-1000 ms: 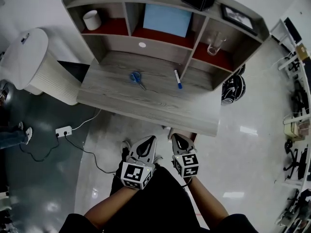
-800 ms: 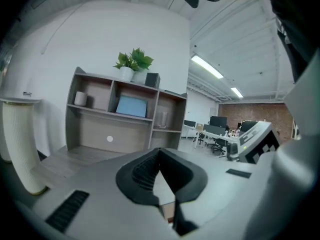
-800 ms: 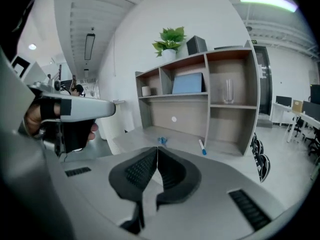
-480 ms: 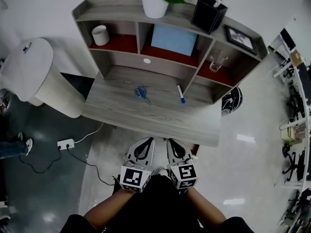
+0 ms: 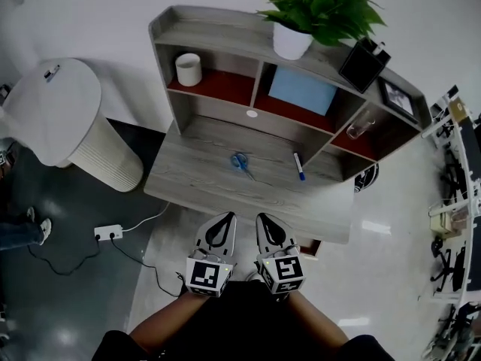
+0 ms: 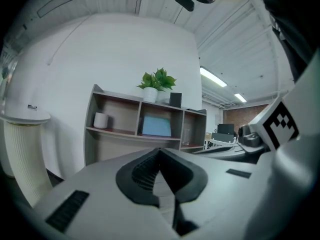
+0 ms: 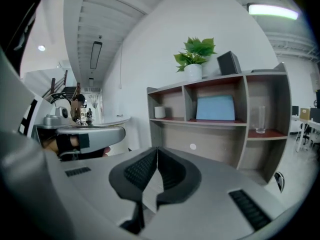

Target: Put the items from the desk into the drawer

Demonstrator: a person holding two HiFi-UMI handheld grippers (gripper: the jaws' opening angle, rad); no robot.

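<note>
Left gripper (image 5: pixel 224 218) & right gripper (image 5: pixel 263 219) sit side by side at bottom centre, fingers together w/ nothing between, prob. parked pre-approach. Scissors (image 5: pixel 240 162) & marker (image 5: pixel 298 166) lie mid-frame on the surface (image 5: pixel 188 183), well apart from both; nothing stowed yet.

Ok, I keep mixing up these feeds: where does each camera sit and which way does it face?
Head view: on the person's head, looking steeply down at the desk, scissors and marker; shows forearms, left claw and right claw.
Left gripper view: on the left claw, looking along its shut jaws at the shelf unit; right claw at right.
Right gripper view: on the right claw, facing the same shelves; left claw at left.
Shared: both gripper views show the potted plant.
</note>
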